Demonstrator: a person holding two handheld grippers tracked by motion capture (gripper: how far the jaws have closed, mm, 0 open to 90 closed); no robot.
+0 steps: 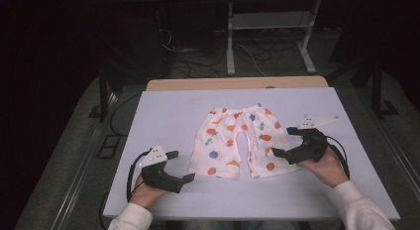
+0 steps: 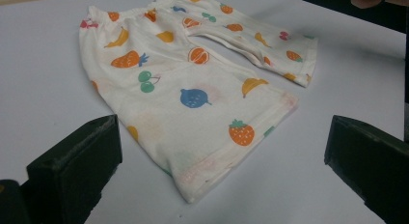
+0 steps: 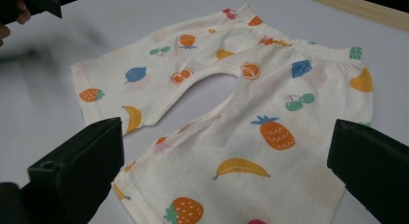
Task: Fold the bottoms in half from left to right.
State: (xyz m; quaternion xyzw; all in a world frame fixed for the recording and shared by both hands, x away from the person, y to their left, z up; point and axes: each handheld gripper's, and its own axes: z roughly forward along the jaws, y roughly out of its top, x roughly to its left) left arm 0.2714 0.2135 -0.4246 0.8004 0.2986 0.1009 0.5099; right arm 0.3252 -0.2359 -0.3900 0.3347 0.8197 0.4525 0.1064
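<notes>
One pair of fruit-print shorts [image 1: 241, 141] lies flat at the centre of the high view, on the white table [image 1: 163, 111], its two legs pointing toward me. I hold two grippers. My left gripper [image 1: 182, 166], lower left of the shorts, has its jaws spread wide and empty. My right gripper [image 1: 282, 142], spread too, sits at the right leg's hem.

You held your left gripper [image 1: 181, 166] low at the table's near left, its jaws spread wide and pointing right. Your right gripper [image 1: 284, 141] sat farther forward on the right, jaws likewise wide apart, pointing left. Both forearms came in from the near edge, each hand [image 1: 327, 168] wrapped under its grip.
</notes>
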